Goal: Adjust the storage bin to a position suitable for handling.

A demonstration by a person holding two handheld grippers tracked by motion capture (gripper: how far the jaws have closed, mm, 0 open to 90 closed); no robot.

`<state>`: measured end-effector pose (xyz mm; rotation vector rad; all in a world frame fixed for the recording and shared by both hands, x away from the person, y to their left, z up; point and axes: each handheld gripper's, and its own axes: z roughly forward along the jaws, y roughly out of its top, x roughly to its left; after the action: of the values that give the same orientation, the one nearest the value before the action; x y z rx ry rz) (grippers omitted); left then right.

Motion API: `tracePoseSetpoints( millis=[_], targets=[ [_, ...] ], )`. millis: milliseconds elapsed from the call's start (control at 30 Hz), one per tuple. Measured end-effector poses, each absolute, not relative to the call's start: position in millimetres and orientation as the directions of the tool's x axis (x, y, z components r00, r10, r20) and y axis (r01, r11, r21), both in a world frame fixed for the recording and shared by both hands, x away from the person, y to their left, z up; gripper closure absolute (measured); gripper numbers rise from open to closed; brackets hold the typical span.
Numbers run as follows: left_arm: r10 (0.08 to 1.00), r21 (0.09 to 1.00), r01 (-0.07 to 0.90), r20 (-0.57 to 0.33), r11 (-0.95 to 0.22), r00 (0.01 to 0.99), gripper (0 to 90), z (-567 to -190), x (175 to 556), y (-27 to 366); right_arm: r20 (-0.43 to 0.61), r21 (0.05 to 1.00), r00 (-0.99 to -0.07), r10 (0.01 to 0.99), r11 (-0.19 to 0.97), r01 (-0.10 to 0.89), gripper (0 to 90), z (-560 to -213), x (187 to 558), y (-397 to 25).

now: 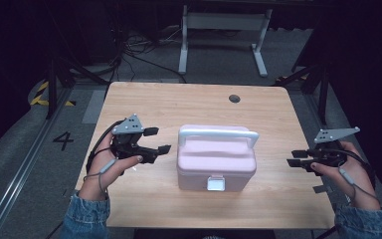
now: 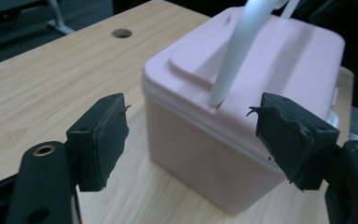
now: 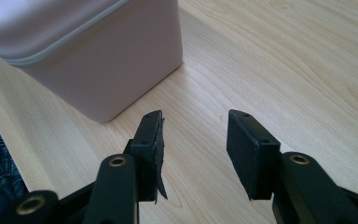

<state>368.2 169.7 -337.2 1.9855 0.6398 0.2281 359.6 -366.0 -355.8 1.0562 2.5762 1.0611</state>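
Item one: pink box, lidded, standing upright near the middle of the wooden table, slightly toward my side. White handle raised over the lid; a pale latch on the wall facing me, and the lid looks shut, though the latch is too small for me to say whether it is fastened.

Item two: my left gripper, held in my left hand to the left of the box, near it but not touching. Jaws spread wide, nothing between them. In the left gripper view the box corner and the foot of the handle sit in the gap beyond the fingertips.

Item three: my right gripper, held in my right hand to the right of the box, well apart from it. Jaws parted moderately, less than the left, holding nothing. In the right gripper view they hang over bare wood, with the box's lower corner ahead and to one side.

Item four: round hole in the table's far edge area.
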Motion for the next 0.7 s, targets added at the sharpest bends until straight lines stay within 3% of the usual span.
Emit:
tracePoseSetpoints(
  millis=[367, 700],
  targets=[
    [0.509, 0.884, 0.314, -0.104, -0.347, 0.854, 25.7, -341, 377, 137, 0.104, 0.692, -0.726, 0.68, 0.475, 0.544, 54.1, -356, 348, -372],
    [0.497, 0.909, 0.256, -0.064, -0.329, 0.865, 46.5, -347, 385, 116, 0.113, 0.702, -0.726, 0.678, 0.463, 0.541, 54.2, -357, 342, -373]
  ],
)
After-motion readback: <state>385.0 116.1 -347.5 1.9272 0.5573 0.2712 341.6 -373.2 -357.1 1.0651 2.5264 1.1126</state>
